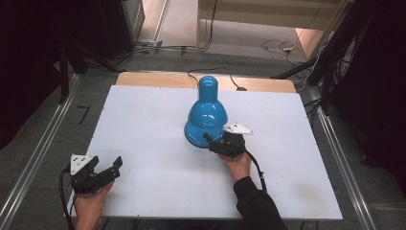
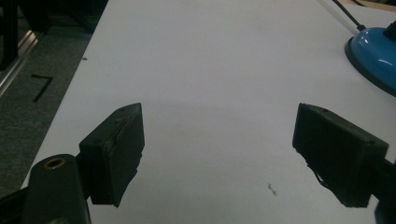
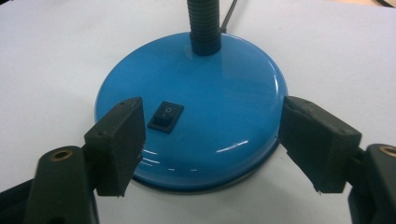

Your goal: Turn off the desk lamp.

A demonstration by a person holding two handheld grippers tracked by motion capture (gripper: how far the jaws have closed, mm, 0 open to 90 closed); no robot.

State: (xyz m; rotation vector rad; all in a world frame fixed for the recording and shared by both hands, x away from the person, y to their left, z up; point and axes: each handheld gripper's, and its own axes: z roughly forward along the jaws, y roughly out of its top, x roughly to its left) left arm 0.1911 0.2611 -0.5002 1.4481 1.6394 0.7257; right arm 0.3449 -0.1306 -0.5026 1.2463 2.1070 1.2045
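Both claws are seen in the high view. The right claw is held by a hand near the centre of the table, and its jaws are spread at the near edge of the lamp. The blue lamp stands a little past the centre, toward 12 o'clock, with its shade leaning to the far side. A black cord runs from behind it over the far table edge. The left claw is held at about 8 o'clock, near the table corner, well apart from the lamp; its jaws are also spread, with nothing between them.

From the left gripper view, the left claw is seen wide open above the bare white table. A part of the lamp base is visible at about 2 o'clock, far from the jaws.

From the right gripper view, the right claw is seen open, with one jaw at each side of the round base. Whether the jaws touch the base cannot be told. A black rocker switch is set in the base, just beside the jaw at 9 o'clock. The dark ribbed neck rises from the base at 12 o'clock.
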